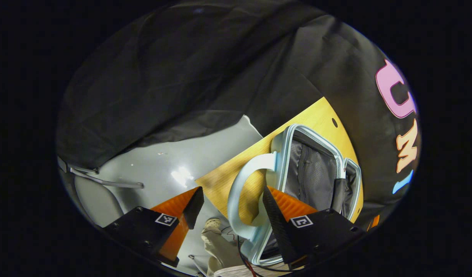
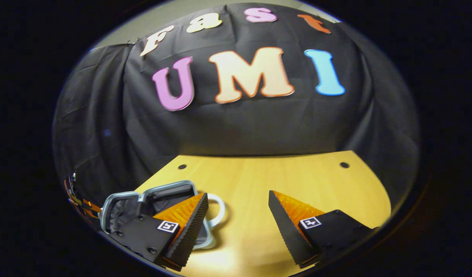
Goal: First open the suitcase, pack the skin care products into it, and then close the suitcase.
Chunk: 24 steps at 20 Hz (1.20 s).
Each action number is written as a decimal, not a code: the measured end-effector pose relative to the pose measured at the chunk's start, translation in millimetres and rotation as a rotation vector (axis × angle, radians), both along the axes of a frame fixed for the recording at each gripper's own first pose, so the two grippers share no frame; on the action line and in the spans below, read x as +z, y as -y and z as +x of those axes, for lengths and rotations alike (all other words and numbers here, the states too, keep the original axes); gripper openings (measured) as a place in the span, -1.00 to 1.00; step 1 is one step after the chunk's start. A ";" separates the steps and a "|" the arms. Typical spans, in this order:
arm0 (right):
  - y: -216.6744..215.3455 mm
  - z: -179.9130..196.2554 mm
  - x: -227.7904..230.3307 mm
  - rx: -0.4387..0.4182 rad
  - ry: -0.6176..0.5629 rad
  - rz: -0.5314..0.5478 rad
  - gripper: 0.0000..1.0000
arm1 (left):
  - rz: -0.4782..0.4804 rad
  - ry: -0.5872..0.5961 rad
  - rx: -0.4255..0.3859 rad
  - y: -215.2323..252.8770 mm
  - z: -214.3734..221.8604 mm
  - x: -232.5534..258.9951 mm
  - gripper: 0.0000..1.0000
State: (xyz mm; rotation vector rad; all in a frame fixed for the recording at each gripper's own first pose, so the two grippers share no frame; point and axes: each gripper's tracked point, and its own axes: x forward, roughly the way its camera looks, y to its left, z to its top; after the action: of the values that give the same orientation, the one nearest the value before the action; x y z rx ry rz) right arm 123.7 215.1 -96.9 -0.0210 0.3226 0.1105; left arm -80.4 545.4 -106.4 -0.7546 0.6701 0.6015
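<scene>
Left tongs (image 1: 233, 201) gape wide with nothing between them, hanging past the edge of a wooden counter (image 1: 317, 115), their right finger over the handle of a pale blue suitcase (image 1: 317, 169) lying open on it. Right tongs (image 2: 238, 204) also gape, empty, above bare counter, suitcase to their left.

In the left gripper view we look from beyond the bench's (image 1: 317, 115) near corner, tilted steeply, so the bench edge runs diagonally and the grey floor (image 1: 174, 169) lies below; the open suitcase (image 1: 317, 173) sits close ahead of the left claw (image 1: 234, 200). In the right gripper view we face the booth's back wall squarely from low over the bench (image 2: 278, 184), the right claw (image 2: 238, 200) near its surface. Both views share the suitcase (image 2: 151, 200) and the bench top.
</scene>
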 end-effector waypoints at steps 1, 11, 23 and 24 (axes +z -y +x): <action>19.1 -1.7 11.8 -0.044 0.030 -0.006 0.96 | 0.001 0.002 0.003 -2.3 1.0 -1.5 0.83; 124.4 -43.0 42.9 -0.286 0.121 0.072 0.95 | -0.087 0.058 0.060 -3.3 18.1 -16.3 -0.70; 146.7 -54.2 28.1 -0.224 0.087 0.043 0.95 | 0.151 0.294 -0.038 70.2 43.4 180.6 -0.93; 151.0 -54.5 27.0 -0.212 0.082 0.047 0.95 | 0.173 0.308 -0.063 88.4 52.9 196.9 -0.93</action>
State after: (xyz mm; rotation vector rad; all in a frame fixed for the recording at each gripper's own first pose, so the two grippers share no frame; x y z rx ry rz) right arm 69.2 64.1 -69.9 0.0555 0.2387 -0.0927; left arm -27.6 457.0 90.4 -0.6443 0.3511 0.4662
